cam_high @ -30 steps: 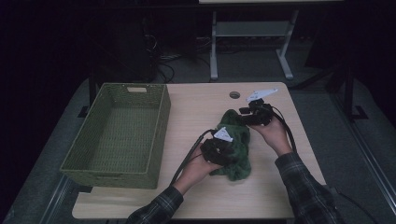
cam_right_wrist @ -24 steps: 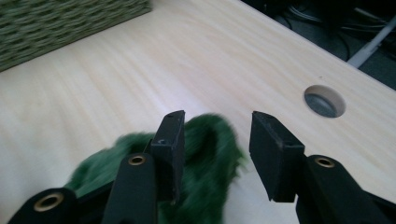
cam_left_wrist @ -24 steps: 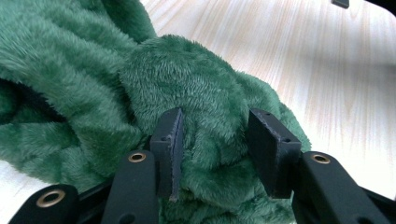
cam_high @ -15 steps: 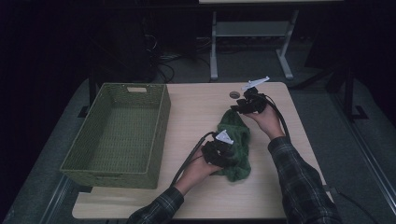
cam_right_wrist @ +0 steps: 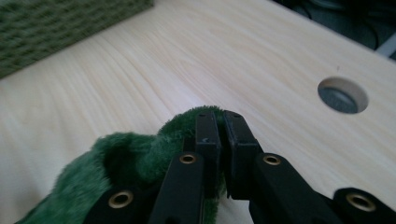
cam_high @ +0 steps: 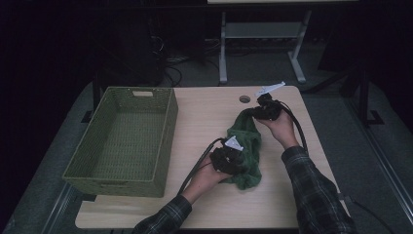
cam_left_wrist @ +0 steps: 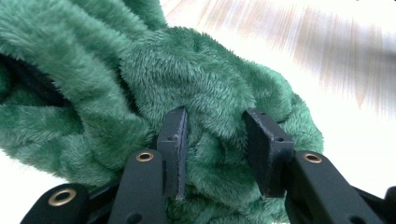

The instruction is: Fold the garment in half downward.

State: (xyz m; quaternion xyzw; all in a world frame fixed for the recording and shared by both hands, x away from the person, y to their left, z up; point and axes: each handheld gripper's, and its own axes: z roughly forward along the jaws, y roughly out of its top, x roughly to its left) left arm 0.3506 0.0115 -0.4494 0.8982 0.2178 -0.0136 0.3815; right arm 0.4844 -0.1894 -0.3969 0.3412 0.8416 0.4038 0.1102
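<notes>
A: The table (cam_high: 204, 122) is the largest thing here. What lies on it?

B: At its left part stands the green woven basket (cam_high: 124, 139), with nothing visible inside. Right of the basket, well apart from it, lies the green fleece cloth (cam_high: 248, 146), bunched into 1 long heap. Its long axis runs from the near edge of the table toward the far right corner, close to the round cable hole (cam_high: 244, 99).

A: And the 2 grippers?

B: The right gripper (cam_high: 255, 111) is at the far end of the cloth, the end farther from the basket. Its fingers (cam_right_wrist: 208, 133) have just been closing, and now they are pinched together on a thin fold of fleece. The left gripper (cam_high: 233, 157) is at the near end. Its fingers (cam_left_wrist: 173, 140) have been closing more slowly and press into a thick fold between them, so I judge that they grip it.

A: So which move comes next?

B: I think a lift or stretch along that axis. The basket lies to the left of the cloth, with bare table between them, so nothing stands in the way. The left gripper is nearer to the basket.
</notes>
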